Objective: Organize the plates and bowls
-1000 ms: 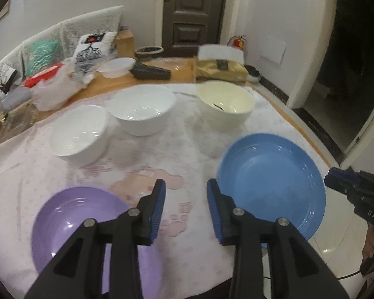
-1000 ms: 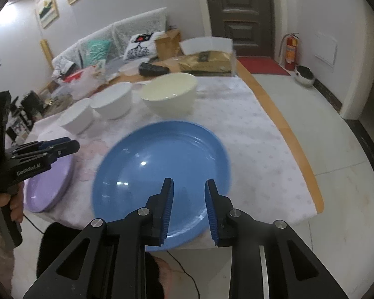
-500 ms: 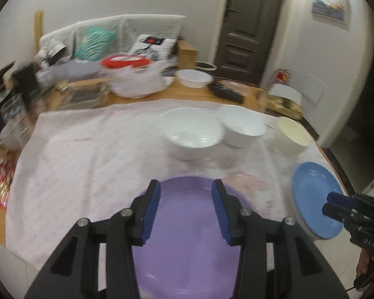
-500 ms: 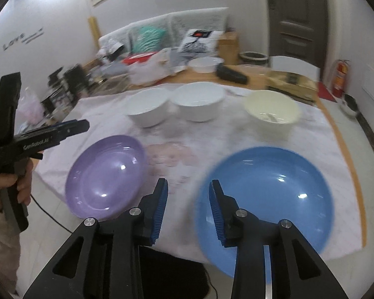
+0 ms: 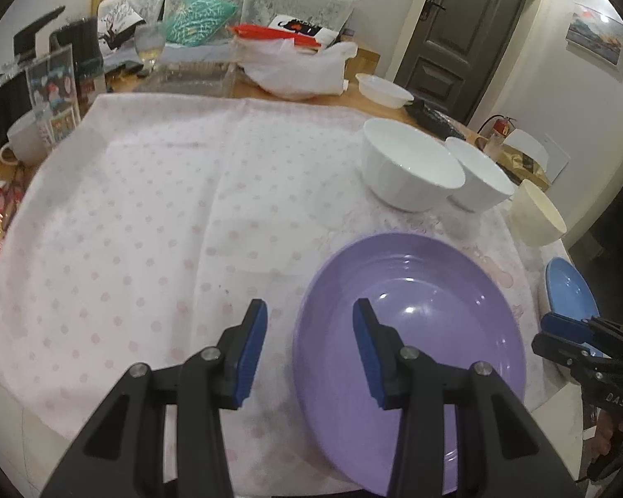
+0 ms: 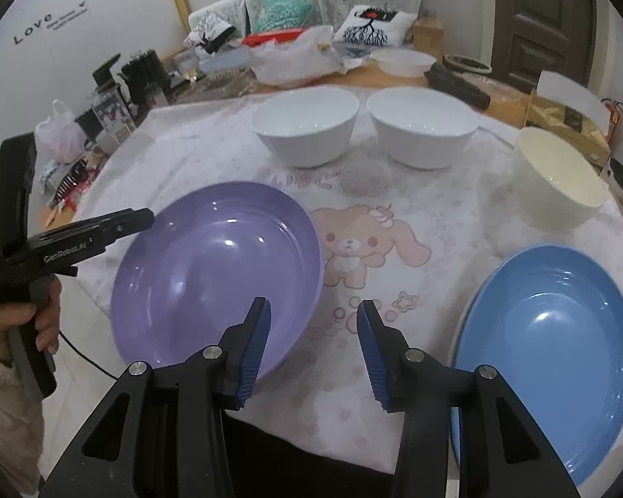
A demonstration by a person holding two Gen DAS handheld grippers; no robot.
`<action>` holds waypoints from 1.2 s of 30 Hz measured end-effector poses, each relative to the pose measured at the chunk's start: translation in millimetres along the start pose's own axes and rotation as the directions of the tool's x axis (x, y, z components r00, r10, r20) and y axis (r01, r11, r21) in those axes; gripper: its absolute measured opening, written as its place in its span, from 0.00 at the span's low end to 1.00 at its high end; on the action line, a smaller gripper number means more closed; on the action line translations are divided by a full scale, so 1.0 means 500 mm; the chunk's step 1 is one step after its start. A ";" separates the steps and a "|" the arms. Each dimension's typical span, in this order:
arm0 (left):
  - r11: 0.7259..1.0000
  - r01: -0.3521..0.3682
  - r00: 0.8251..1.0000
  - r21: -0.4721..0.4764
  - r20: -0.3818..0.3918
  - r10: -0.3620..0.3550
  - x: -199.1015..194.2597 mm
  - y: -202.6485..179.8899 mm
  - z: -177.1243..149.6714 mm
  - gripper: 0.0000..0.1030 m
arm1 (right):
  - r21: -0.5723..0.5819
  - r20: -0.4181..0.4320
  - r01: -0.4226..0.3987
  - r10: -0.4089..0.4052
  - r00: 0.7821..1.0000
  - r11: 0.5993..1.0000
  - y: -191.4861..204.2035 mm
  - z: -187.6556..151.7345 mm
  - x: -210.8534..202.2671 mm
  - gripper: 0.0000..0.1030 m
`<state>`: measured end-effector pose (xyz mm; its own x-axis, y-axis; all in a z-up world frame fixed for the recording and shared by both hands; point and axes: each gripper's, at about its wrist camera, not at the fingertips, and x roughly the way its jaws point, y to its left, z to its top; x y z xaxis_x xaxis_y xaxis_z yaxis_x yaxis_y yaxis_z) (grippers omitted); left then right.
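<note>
Left gripper hung spread over the purple plate's near rim. Right gripper was spread too, empty, between it and the blue plate.

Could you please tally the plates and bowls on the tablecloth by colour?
Purple plate: 1
Blue plate: 1
White bowls: 2
Cream bowl: 1
Total: 5

Left gripper and right gripper, jaws apart.
</note>
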<state>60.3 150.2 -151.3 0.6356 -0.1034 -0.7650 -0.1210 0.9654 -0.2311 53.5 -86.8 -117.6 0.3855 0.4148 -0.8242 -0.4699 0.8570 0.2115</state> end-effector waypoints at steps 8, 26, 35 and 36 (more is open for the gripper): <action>1.000 0.018 0.999 -0.004 -0.040 -0.018 0.034 0.010 -0.014 0.30 | 0.010 -0.057 -0.038 0.038 0.998 0.999 -0.001 -0.006 0.044 0.37; 1.000 0.003 0.999 0.015 -0.051 -0.002 0.040 -0.002 -0.023 0.10 | 0.022 -0.096 -0.097 0.098 0.991 0.995 0.004 -0.024 0.057 0.15; 0.999 0.000 0.999 0.037 -0.044 0.002 0.031 -0.028 -0.019 0.10 | 0.036 -0.066 -0.079 0.082 0.994 0.996 -0.009 -0.024 0.037 0.15; 0.999 0.000 0.999 0.040 -0.041 0.002 0.028 -0.033 -0.017 0.10 | 0.036 -0.062 -0.078 0.080 0.995 0.996 -0.011 -0.024 0.033 0.15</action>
<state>64.8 130.9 -163.4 0.6040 -0.1115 -0.7892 -0.0907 0.9741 -0.2071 52.9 -88.3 -138.9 0.2968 0.4621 -0.8357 -0.4698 0.8325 0.2935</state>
